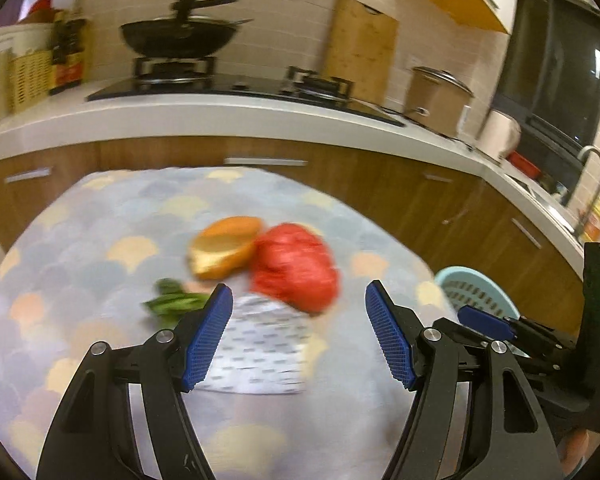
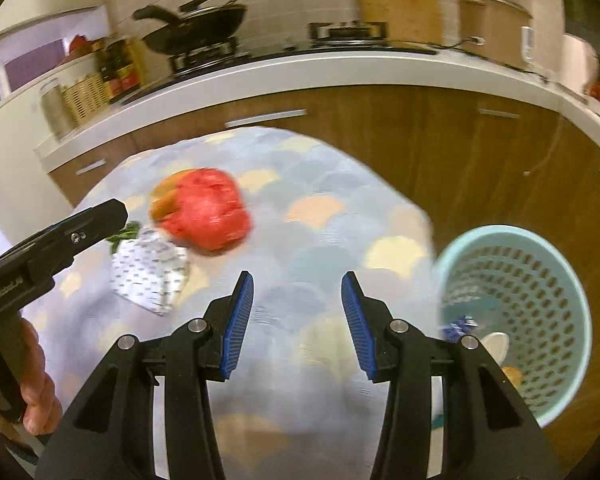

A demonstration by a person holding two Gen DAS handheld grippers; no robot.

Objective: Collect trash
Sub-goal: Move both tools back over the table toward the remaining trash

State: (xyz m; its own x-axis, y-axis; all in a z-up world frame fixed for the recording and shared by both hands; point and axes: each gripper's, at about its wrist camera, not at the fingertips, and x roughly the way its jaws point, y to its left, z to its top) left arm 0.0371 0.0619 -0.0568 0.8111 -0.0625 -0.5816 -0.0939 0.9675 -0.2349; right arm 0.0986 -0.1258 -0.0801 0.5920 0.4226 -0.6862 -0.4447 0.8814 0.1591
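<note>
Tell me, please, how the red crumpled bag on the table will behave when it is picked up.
The red crumpled bag looks like thin wrinkled plastic, so probably light and floppy. It will likely squash between the fingers rather than roll. It touches the orange peel, which may shift.

Left hand-held gripper [image 1: 299,334] jaws wide apart, empty, right hand-held gripper [image 2: 297,322] parted, empty

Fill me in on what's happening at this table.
A person holding a gripper in each hand is clearing trash. Both the left gripper and right gripper are open and empty. On the patterned tablecloth remain a red bag, an orange peel, a printed wrapper and some green scraps. The blue basket beside the table already holds a few bits.
</note>
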